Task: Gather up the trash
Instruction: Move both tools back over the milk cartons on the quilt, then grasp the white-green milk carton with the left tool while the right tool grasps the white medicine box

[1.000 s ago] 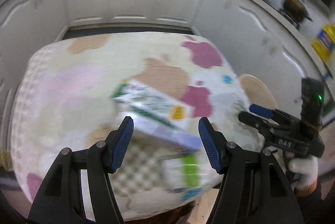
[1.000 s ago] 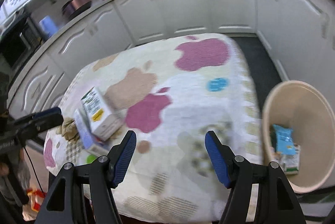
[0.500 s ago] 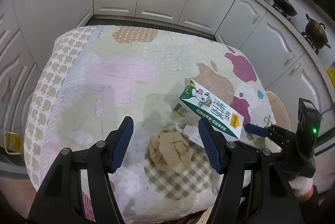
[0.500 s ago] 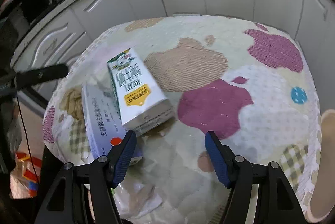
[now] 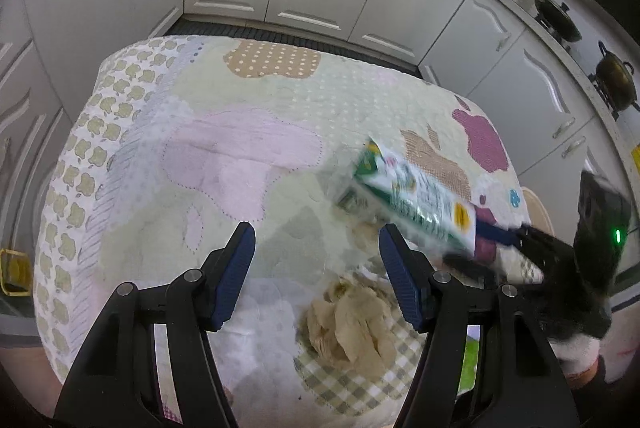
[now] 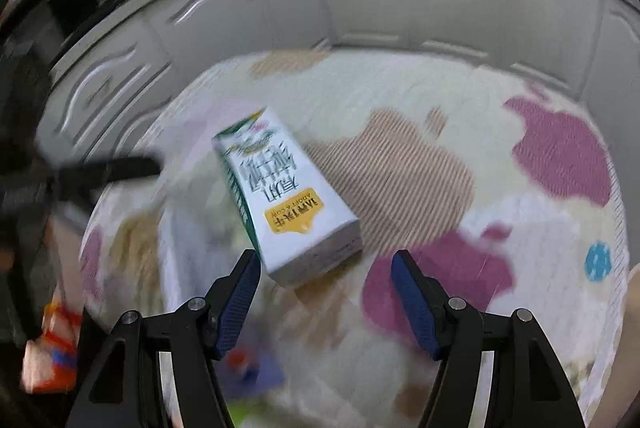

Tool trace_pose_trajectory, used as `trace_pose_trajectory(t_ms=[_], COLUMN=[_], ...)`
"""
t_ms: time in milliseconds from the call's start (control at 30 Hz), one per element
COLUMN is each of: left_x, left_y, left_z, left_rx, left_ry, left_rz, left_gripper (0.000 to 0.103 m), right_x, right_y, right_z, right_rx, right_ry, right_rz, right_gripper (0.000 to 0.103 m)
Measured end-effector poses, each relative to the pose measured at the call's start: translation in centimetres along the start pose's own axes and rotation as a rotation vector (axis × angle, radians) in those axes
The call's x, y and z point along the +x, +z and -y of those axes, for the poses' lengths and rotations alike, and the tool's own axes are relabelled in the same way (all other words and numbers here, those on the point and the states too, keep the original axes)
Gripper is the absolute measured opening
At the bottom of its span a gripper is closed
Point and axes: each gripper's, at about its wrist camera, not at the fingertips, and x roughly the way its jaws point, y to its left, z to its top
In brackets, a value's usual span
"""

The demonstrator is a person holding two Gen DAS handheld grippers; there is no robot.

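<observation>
step: reaching for trash | right gripper [image 6: 322, 294] fingers half-open, empty; carton [image 6: 286, 199] at 11 o'clock | left gripper [image 5: 316, 276] fingers half-open, empty | next: straddle carton, close

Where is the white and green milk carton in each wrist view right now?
Left wrist view: white and green milk carton lies right of centre, beyond the left claw.
Right wrist view: carton sits centre-left, just ahead of the right claw.
Shared landmark: the tan striped patch on the tablecloth beside it.
</observation>
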Motion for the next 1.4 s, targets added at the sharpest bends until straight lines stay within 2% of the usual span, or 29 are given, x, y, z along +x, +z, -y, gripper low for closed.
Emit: trace_pose_trajectory(t_ms=[133,200,300,433,500,567,700,767,800,833,933,1100,1233,1300,1400], left_x=[0.0,-0.3,-0.4,0.3,0.8,1.3,2.1,2.3,2.4,2.5,2.9,4.4,7.4,8.3,9.4], left_y=[0.1,0.0,0.0,0.2,0.7,1.3,2.5,3.3,3.6,3.9,4.8,5.7,6.0,5.9,5.9], left_z=[0.3,0.8,1.9,2.4,2.4,2.4,2.8,3.1,3.4,3.8,5.2,7.7,9.5,10.2,11.0], left_rx=[0.016,0.041,0.096,0.098,0.090,0.093,0.131,0.177,0.203,0.245,0.359,0.542,0.640,0.690,0.740], left_ry=[-0.015,-0.028,-0.057,-0.074,-0.076,-0.080,-0.118,-0.131,-0.135,-0.140,-0.154,-0.147,-0.124,-0.054,-0.003], left_rz=[-0.004,-0.003,-0.008,-0.024,-0.025,-0.023,-0.025,-0.024,-0.024,-0.022,-0.035,-0.059,-0.134,-0.117,-0.124], left_gripper=[0.063,0.063,0.063,0.063,0.063,0.063,0.063,0.063,0.063,0.064,0.064,0.064,0.064,0.067,0.067], right_x=[0.9,0.3,-1.0,-2.0,-2.1,-1.9,-0.2,0.7,0.9,1.0,0.4,-1.6,-2.6,-2.7,-2.6], right_y=[2.9,3.4,2.9,1.6,0.9,0.2,-1.0,-1.5,-1.8,-1.9,-2.1,-3.1,-3.6,-3.3,-3.1], right_z=[2.7,3.8,5.0,4.5,3.4,1.9,-1.0,-1.8,-2.0,-2.1,-1.0,3.3,4.9,5.0,4.8], right_rx=[0.113,0.146,0.172,0.165,0.118,0.054,-0.053,-0.096,-0.123,-0.143,-0.113,0.016,0.067,0.080,0.071], right_ry=[-0.119,-0.139,-0.089,0.073,0.136,0.146,0.145,0.116,0.085,0.061,0.018,-0.031,-0.034,-0.036,-0.049], right_rz=[0.086,0.104,0.097,0.041,0.004,-0.025,-0.090,-0.103,-0.097,-0.083,-0.079,-0.062,-0.059,-0.056,-0.063], right_gripper=[0.066,0.066,0.066,0.066,0.067,0.071,0.072,0.071,0.067,0.056,0.050,0.050,0.050,0.050,0.053])
